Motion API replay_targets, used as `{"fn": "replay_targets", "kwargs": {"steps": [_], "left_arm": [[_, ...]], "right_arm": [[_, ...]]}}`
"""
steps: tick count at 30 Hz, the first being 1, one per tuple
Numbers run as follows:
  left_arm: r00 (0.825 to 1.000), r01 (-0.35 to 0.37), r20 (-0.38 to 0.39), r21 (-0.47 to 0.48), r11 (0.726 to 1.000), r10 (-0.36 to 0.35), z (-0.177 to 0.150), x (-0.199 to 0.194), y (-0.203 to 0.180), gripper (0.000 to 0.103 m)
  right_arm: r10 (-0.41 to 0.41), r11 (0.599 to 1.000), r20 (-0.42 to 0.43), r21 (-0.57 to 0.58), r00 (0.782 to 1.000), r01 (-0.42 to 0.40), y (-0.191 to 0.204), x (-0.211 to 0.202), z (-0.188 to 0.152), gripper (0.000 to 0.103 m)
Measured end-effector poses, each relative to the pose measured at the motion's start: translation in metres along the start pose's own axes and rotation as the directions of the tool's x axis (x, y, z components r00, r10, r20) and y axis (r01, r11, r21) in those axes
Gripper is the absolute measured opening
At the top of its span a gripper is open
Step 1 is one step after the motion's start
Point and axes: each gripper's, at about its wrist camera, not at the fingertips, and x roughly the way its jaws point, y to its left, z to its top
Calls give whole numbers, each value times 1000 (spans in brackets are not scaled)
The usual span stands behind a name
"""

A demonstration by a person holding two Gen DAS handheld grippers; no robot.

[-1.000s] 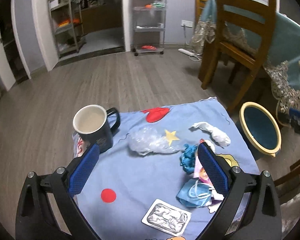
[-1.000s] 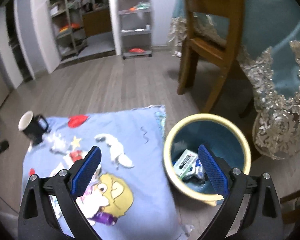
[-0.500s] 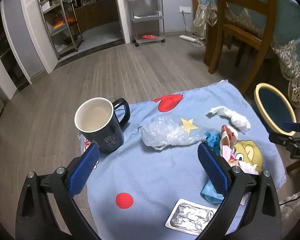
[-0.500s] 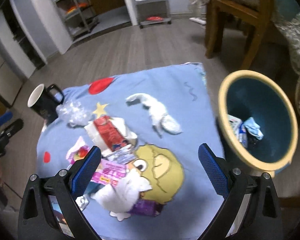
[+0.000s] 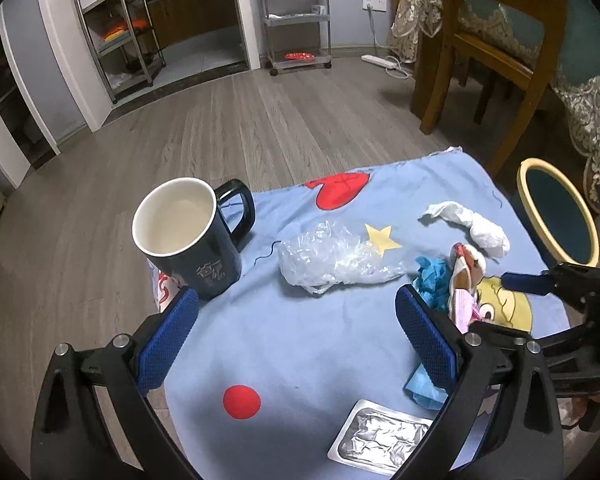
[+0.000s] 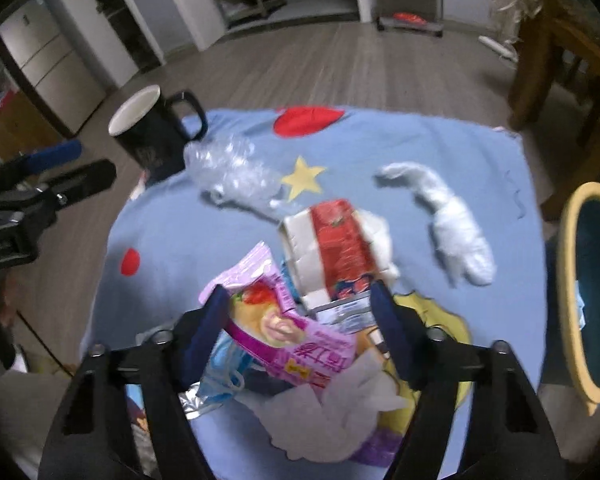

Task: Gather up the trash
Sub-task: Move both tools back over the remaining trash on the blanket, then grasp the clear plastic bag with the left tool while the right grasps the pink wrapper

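The right gripper [image 6: 298, 322] has just been closing its jaws around the pink printed snack wrapper [image 6: 296, 344], which lies between them on the near part of the blue cartoon-print cloth [image 5: 300, 340]; the pads do not yet seem to press it. It sits in a heap with a red-and-white carton [image 6: 336, 248], a white tissue [image 6: 332, 412] and a blue face mask [image 6: 224, 364], so the jaws could drag a neighbour along or pinch only a slippery edge. The left gripper [image 5: 296, 332], jaws wide apart and empty, hangs close to the black ceramic mug [image 5: 188, 236], which a careless reach towards the crumpled clear plastic film [image 5: 332, 258] could tip. Motion blur softens the right view; the yellow-rimmed teal bin [image 6: 588, 292] is cut off at the right edge, its contents barely visible.
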Motion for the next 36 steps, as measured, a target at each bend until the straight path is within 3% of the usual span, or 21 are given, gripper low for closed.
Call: {"fn": "replay_targets", "kwargs": {"steps": [2,3,4,12,18,21,26,28,29,33,36], "left_arm": [[1000,-4,-15,5,1000,4,-1,5,-1,97],[1000,-5,-22,9,1000,5,-2,7,-2,97],[1000,-5,-26,12,1000,5,-2,9,-3,97],[999,17,-37,13,1000,-17,5,29,-11,97],[999,-6,-34,92,996,9,12,58,-33,97],[998,-23,-50,106,994,29,14,76,-40,97],[996,-29,-87,112,993,38,18,100,-44,93],[992,-28,-121,114,993,41,16,110,-43,79],[990,-31,-132,113,993,46,15,113,-41,76],[987,23,-160,77,997,-11,15,117,-34,47],[985,53,-171,76,996,-40,15,116,-36,28]], "right_arm": [[4,1000,-27,-10,1000,-4,2,10,-2,44],[16,1000,-48,-9,999,-17,2,16,-3,22],[19,1000,-65,-7,998,-20,2,20,-6,13],[13,1000,-64,-28,998,-15,5,-28,-3,3],[43,999,7,6,999,-43,-20,-81,7,3],[77,994,18,73,997,-78,-35,-74,6,3],[97,994,-67,54,993,-93,-28,-37,3,9],[100,995,-98,32,990,-98,-25,-25,1,24],[102,995,-104,26,989,-99,-24,-24,0,27],[113,994,-119,9,986,-113,-20,-10,-1,43],[131,991,-124,11,984,-131,-17,-1,0,44]]}}
